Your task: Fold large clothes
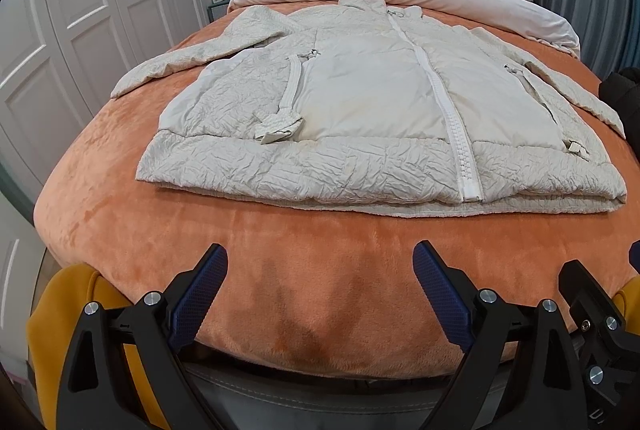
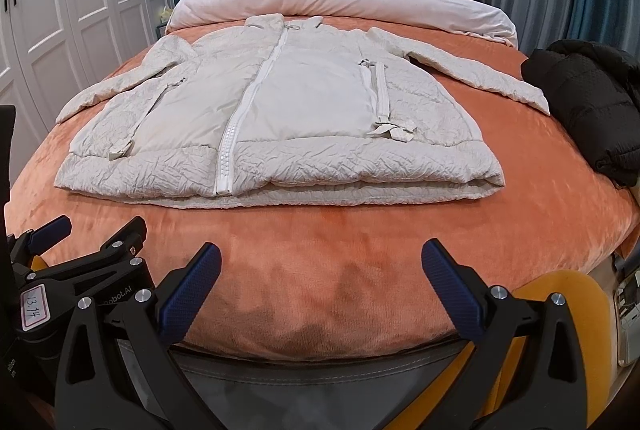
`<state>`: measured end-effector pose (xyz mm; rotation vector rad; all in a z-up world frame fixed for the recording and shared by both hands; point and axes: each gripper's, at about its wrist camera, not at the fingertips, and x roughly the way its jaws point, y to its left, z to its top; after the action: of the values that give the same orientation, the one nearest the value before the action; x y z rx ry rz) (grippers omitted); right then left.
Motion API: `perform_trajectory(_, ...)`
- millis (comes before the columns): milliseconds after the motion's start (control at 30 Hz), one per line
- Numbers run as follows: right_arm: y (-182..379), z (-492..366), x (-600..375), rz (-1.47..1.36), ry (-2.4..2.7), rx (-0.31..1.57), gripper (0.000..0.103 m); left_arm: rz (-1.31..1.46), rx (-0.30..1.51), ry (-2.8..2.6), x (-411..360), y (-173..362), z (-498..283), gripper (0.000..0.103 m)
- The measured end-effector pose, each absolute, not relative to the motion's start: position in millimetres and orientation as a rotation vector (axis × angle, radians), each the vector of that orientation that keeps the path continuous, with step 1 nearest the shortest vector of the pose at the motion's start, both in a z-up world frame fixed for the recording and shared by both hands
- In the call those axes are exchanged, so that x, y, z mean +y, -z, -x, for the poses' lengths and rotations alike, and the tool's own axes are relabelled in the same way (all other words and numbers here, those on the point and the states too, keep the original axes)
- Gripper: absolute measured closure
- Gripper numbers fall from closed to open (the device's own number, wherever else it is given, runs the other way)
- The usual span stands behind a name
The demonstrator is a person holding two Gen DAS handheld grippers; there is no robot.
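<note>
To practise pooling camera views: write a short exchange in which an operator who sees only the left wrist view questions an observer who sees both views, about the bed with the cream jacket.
Operator: Something dark sits at the right edge of my view. What is it?
Observer: A black puffer jacket, bundled on the orange blanket to the right of the cream jacket.
Operator: I can't see the right gripper's fingers. How do they stand?
Observer: The right gripper is open and holds nothing. It is over the foot of the bed, short of the jacket's hem.
</note>
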<state>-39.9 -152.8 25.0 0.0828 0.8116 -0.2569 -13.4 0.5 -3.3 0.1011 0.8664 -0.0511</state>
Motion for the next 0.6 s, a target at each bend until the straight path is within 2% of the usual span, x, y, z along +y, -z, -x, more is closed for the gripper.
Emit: perform_trajectory(600,-24.8,39.9,-152.9,-0.083,0.257,0.814,0.005,-0.098,0.869,0.051,1.6,5.2,14.0,0.013)
